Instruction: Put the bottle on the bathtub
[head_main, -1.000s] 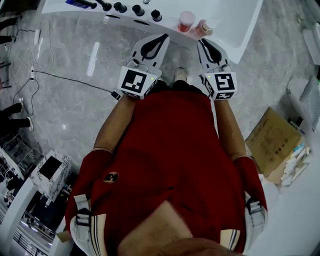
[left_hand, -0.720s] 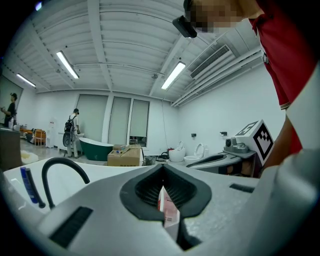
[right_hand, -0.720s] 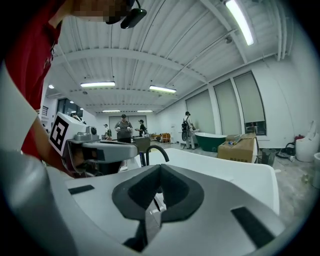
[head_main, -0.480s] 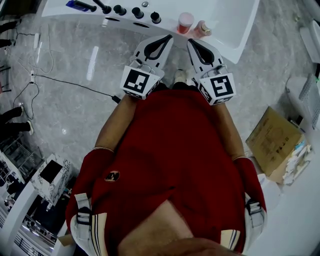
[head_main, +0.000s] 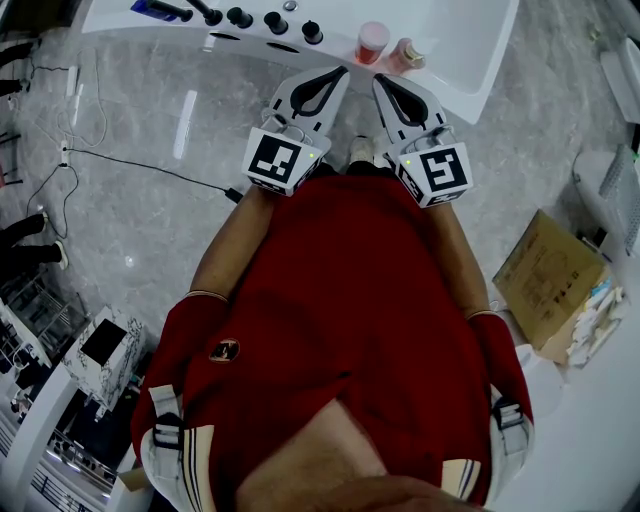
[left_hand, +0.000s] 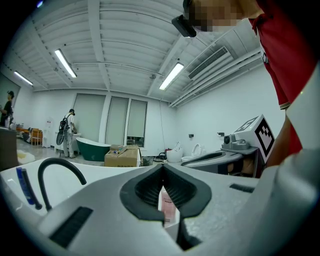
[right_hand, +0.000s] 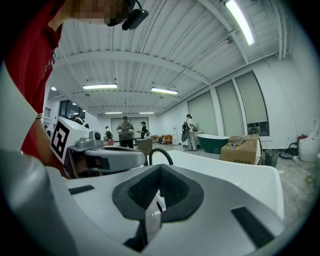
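Observation:
A pink-capped bottle (head_main: 372, 42) and a smaller bottle (head_main: 405, 55) stand on the rim of the white bathtub (head_main: 470, 60) at the top of the head view. My left gripper (head_main: 335, 73) and right gripper (head_main: 386, 83) are held side by side in front of my chest, tips pointing at the tub, a little short of the bottles. Both are shut with nothing between the jaws. In the left gripper view (left_hand: 162, 170) a pink-labelled bottle (left_hand: 168, 209) shows behind the closed jaws. The right gripper view (right_hand: 160, 172) looks over the tub rim.
Black knobs (head_main: 275, 22) and a black faucet (left_hand: 60, 170) sit on the tub's left rim beside a blue item (head_main: 155, 10). A cable (head_main: 140, 160) crosses the grey floor at left. A cardboard box (head_main: 545, 285) lies at right. People stand far off.
The right gripper has swung left, closer to the left gripper, and both have edged slightly toward the tub. Both stay shut.

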